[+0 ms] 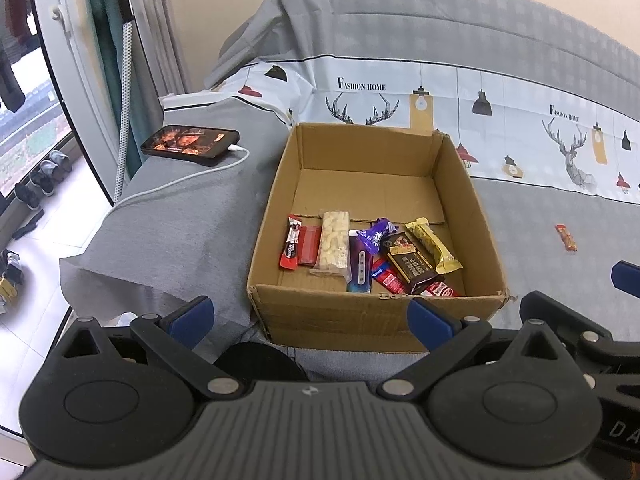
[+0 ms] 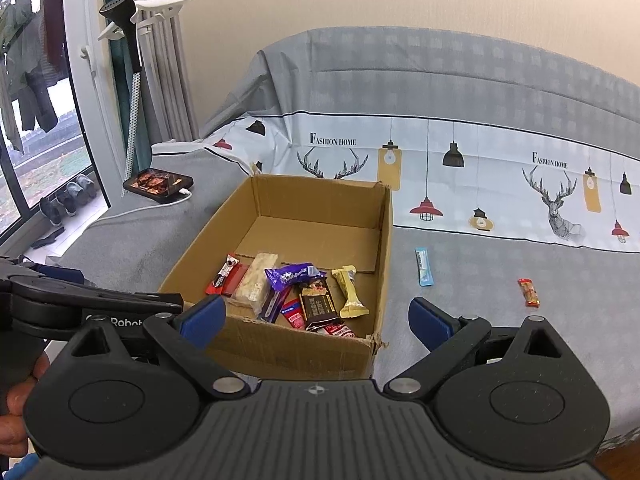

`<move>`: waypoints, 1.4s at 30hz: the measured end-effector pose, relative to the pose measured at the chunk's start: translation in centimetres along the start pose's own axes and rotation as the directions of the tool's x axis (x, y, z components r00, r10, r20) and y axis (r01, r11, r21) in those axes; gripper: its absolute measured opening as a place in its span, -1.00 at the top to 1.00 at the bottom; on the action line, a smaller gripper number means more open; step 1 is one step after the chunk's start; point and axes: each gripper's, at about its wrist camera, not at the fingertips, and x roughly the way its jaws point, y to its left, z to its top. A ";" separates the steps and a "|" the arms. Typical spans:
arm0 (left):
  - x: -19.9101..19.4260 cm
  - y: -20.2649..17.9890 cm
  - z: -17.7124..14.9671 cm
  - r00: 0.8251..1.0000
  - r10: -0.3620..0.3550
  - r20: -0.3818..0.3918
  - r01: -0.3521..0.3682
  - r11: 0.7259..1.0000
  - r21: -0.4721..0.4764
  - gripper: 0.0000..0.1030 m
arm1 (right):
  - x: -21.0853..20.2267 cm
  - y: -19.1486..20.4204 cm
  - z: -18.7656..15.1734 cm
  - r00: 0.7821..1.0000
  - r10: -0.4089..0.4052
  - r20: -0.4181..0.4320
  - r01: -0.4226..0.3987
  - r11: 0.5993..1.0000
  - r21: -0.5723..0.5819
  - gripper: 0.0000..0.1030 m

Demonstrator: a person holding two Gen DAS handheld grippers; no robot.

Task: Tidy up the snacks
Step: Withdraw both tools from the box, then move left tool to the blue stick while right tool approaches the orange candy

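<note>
Hovering just before the near wall of the box (image 1: pixel 376 320), the left tool (image 1: pixel 310 316) is spread wide with nothing between its blue fingers (image 1: pixel 192 314). The right tool (image 2: pixel 316 318) is likewise released and empty, poised over the box's near right corner. The box sits on a grey-covered bed (image 2: pixel 480 280), and its near half holds a cluster of snacks: a red-black bar (image 1: pixel 291 242) and a red bar (image 1: pixel 309 245) at the left, a pale nut bar (image 1: pixel 333 244) beside them, then a purple wrapper (image 1: pixel 374 236), a dark chocolate bar (image 1: pixel 410 266) and a yellow bar (image 1: pixel 434 246) at the right. Two snacks lie outside on the bed, right of the box: a light-blue bar (image 2: pixel 423 266) near the box wall and an orange bar (image 2: pixel 528 291) farther off. A phone (image 1: pixel 191 143) with a white cable (image 1: pixel 180 184) rests on the bed to the box's left.
</note>
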 end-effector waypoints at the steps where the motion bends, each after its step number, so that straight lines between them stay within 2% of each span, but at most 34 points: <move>1: 0.1 -0.1 0.0 1.000 0.001 -0.002 -0.001 1.000 0.002 -1.00 | 0.0 0.0 0.0 1.000 0.001 -0.002 -0.001 1.000 0.003 -0.90; 11: 0.5 -0.9 0.3 1.000 0.010 -0.019 -0.010 1.000 0.024 -1.00 | 0.9 -1.0 -0.3 1.000 0.006 -0.019 -0.006 0.999 0.043 -0.90; 17: 1.2 -2.5 0.9 0.999 0.010 -0.042 -0.007 0.998 0.057 -1.00 | 1.3 -2.9 -0.6 1.000 -0.007 -0.014 0.009 0.996 0.092 -0.90; 20: 1.7 -4.4 2.1 0.998 -0.017 -0.053 0.021 0.996 0.082 -1.00 | 1.5 -5.1 -0.8 0.999 -0.043 -0.010 0.044 0.991 0.126 -0.90; 26: 3.5 -10.6 5.9 0.989 -0.123 -0.082 0.133 0.982 0.134 -1.00 | 1.9 -12.5 -1.3 0.981 -0.191 -0.015 0.190 0.957 0.219 -0.90; 30: 6.6 -16.7 9.2 0.961 -0.216 -0.174 0.243 0.957 0.155 -1.00 | 3.7 -18.5 -2.1 0.953 -0.299 -0.044 0.300 0.915 0.270 -0.90; 33: 10.2 -21.7 11.6 0.938 -0.247 -0.243 0.291 0.942 0.166 -1.00 | 6.1 -23.0 -2.7 0.936 -0.345 -0.074 0.351 0.890 0.291 -0.91; 38: 18.8 -29.4 14.5 0.928 -0.198 -0.314 0.265 0.945 0.189 -1.00 | 13.0 -30.0 -3.8 0.916 -0.368 -0.159 0.399 0.868 0.295 -0.92; 42: 26.4 -33.7 14.5 0.926 -0.130 -0.354 0.212 0.956 0.204 -1.00 | 19.3 -34.1 -4.5 0.910 -0.339 -0.236 0.400 0.867 0.298 -0.92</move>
